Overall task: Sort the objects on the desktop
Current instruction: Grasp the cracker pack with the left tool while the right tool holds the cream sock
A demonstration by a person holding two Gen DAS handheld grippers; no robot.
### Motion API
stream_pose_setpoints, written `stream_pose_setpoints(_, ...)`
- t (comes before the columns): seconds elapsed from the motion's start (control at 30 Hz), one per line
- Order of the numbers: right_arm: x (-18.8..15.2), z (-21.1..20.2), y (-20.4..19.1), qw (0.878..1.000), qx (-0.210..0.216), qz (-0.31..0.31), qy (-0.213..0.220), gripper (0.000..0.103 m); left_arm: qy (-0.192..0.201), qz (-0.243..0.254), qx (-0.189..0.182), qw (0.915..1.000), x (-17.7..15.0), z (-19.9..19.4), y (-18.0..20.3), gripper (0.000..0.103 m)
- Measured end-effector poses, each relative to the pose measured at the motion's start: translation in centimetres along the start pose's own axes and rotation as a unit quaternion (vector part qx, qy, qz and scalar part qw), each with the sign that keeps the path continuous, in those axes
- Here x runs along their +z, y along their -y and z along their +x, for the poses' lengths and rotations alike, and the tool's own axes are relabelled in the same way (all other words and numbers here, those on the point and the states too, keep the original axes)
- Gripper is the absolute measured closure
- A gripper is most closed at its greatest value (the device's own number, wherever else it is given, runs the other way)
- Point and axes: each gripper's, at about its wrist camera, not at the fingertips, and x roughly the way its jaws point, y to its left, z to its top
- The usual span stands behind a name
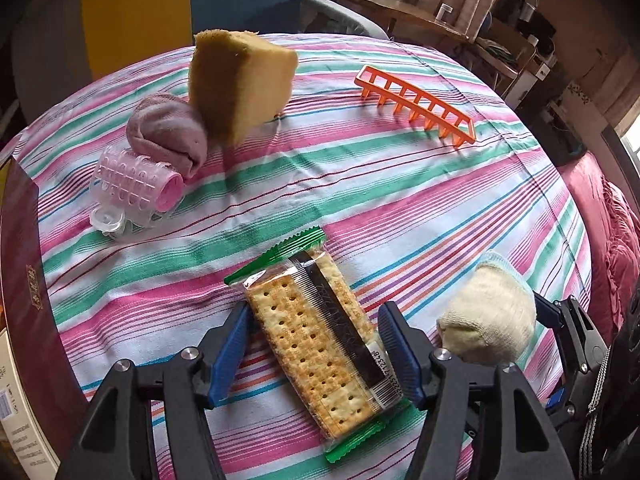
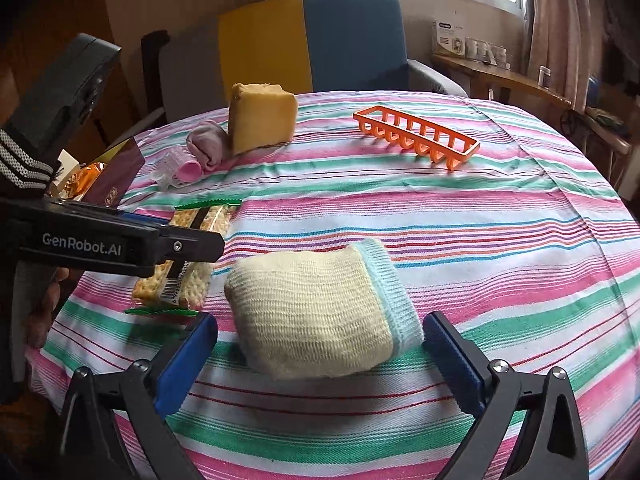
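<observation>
Your left claw (image 1: 316, 350): spread wide, straddling the cracker packet (image 1: 316, 336) on the striped surface (image 1: 400, 208). Your right claw (image 2: 320, 356): also apart, flanking the cream sock (image 2: 316, 312). Only the right view shows the snack bag (image 2: 86, 178) by the dark box (image 2: 120, 184).

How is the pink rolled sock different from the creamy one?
The pink sock is dusty pink all over; the cream sock is pale yellow with a light blue cuff. The pink sock leans against the sponge and touches the hair roller, while the cream sock lies alone between the open right gripper fingers. Both are rolled into bundles on the striped tablecloth.
</observation>
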Motion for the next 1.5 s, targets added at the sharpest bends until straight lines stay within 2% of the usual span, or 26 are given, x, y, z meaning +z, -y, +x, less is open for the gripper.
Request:
stream_pose_setpoints(0.13,-0.1,0.2,-0.1,1.0,-0.006,-0.007,0.006,0.0,-0.002,-0.008,0.011,0.9999,0.0,0.4,0.1,0.036)
stream_pose_setpoints(0.23,0.0,0.4,-0.1,1.0,-0.007,-0.006,0.009,0.0,0.011,0.005,0.028,0.9995,-0.4,0.5,0.7,0.034)
stream_pose_setpoints(0.37,0.3,0.5,0.3,1.0,0.003,0.006,0.004,0.0,0.033,0.014,0.045,0.9983,-1.0,0.7,1.2,0.023)
stream_pose_setpoints(0.5,0.5,0.5,0.6,1.0,0.013,0.009,-0.003,0.0,0.045,0.016,0.051,0.9975,-1.2,0.7,1.2,0.021)
stream_pose_setpoints(0.9,0.8,0.8,0.3,1.0,-0.002,0.005,-0.022,0.0,0.076,0.013,0.044,0.996,-1.5,1.0,0.8,0.012)
stream_pose_setpoints(1.17,0.7,0.3,0.6,1.0,-0.003,0.018,-0.021,0.007,0.091,0.005,0.029,0.9954,-1.4,1.2,0.6,0.004)
stream_pose_setpoints(1.33,0.7,0.0,0.6,1.0,-0.006,0.021,-0.018,0.009,0.097,0.005,0.026,0.995,-1.6,1.0,0.5,0.005)
stream_pose_setpoints(1.37,0.7,-0.1,0.6,1.0,-0.007,0.022,-0.017,0.011,0.098,0.004,0.03,0.9948,-1.6,0.9,0.5,0.009)
stream_pose_setpoints(1.43,0.7,-0.3,0.8,1.0,-0.008,0.027,-0.014,0.029,0.1,0.003,0.034,0.9944,-1.8,0.7,0.3,0.017)
stream_pose_setpoints(1.5,0.7,-0.6,1.3,0.999,-0.001,0.038,-0.012,0.033,0.104,0.001,0.037,0.9939,-2.1,0.5,0.1,0.022)
